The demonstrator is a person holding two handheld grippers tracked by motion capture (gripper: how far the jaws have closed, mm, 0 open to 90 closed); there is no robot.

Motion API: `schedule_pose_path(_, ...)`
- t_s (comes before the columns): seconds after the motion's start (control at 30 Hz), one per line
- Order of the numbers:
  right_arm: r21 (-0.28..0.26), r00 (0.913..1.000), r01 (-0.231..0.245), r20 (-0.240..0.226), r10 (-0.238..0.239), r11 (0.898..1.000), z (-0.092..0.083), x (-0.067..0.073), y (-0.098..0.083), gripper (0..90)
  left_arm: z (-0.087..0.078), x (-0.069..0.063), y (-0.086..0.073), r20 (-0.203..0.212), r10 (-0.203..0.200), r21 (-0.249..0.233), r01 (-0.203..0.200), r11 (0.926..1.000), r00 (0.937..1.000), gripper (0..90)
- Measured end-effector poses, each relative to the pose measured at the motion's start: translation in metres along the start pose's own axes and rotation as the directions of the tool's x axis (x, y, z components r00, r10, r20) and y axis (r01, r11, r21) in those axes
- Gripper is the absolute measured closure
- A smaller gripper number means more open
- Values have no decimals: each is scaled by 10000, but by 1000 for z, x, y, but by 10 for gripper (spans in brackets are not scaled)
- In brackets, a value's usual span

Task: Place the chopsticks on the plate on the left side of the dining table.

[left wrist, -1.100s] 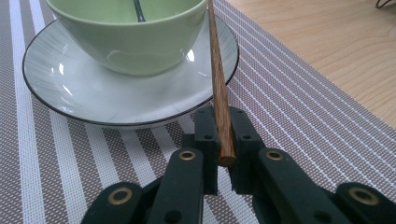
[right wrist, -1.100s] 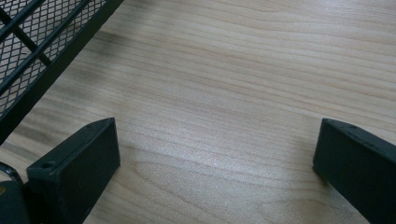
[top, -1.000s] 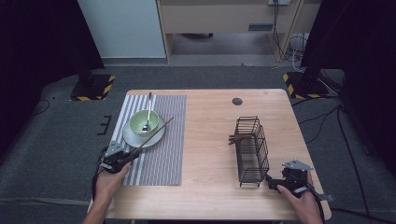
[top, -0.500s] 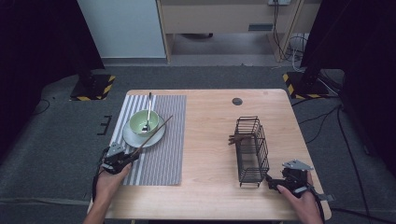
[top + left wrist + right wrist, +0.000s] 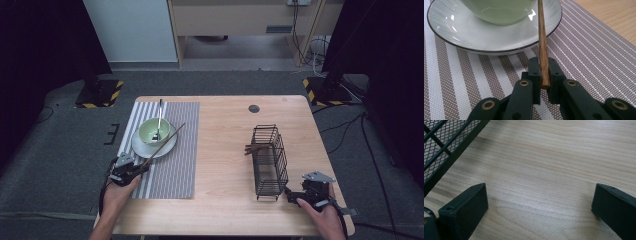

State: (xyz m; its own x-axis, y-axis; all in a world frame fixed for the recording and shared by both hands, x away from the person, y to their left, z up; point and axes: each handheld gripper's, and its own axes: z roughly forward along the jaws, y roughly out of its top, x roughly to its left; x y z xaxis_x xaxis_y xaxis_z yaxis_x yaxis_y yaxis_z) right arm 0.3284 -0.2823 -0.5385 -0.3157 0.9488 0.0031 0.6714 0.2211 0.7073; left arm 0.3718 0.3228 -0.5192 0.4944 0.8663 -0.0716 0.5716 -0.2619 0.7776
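Observation:
My left gripper point(image 5: 139, 169) point(image 5: 543, 65) is shut on the thick end of a brown wooden chopstick point(image 5: 164, 142) point(image 5: 542, 42). The stick slants up and away over the rim of a white plate point(image 5: 140, 148) point(image 5: 454, 37) that carries a pale green bowl point(image 5: 148, 131) point(image 5: 499, 12). A metal spoon point(image 5: 159, 117) rests in the bowl, its handle pointing to the far side. My right gripper point(image 5: 291, 195) point(image 5: 540, 207) sits low at the table's near right corner, jaws open wide over bare wood, just beside the black wire basket point(image 5: 270, 160) point(image 5: 446, 147).
A grey and white striped placemat point(image 5: 177, 150) point(image 5: 586, 50) lies under the plate on the wooden table point(image 5: 225, 150). A brown piece point(image 5: 254, 149) pokes out of the basket's left side. A small dark round disc point(image 5: 254, 108) lies near the far edge.

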Motion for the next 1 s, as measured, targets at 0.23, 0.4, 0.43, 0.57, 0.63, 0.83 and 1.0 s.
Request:
schedule_pose_path(0.23,5,10000,-5,-8,5,10000,0,0,0,7,2,1,-1,75,33,110,-33,9999,10000,829)
schedule_pose_path(0.4,0,10000,0,1,0,10000,0,0,0,7,2,2,-2,33,-19,90,19,10000,10000,827)
schedule_pose_path(0.43,0,10000,0,1,0,10000,0,0,0,6,2,2,-2,25,-10,99,10,10000,10000,826)
schedule_pose_path(0.57,4,10000,0,-7,0,10000,0,0,0,7,2,2,-3,41,5,175,-6,9998,10000,825)
schedule_pose_path(0.63,3,10000,1,-7,-1,10000,0,0,0,7,3,2,-4,28,-4,183,3,9998,10000,823)
schedule_pose_path(0.83,3,10000,1,-6,-1,10000,0,0,0,7,3,2,-3,28,9,159,-10,9999,10000,819)
schedule_pose_path(1.0,4,10000,-2,-7,2,10000,0,0,0,7,4,2,-3,24,34,175,-34,9998,10000,818)
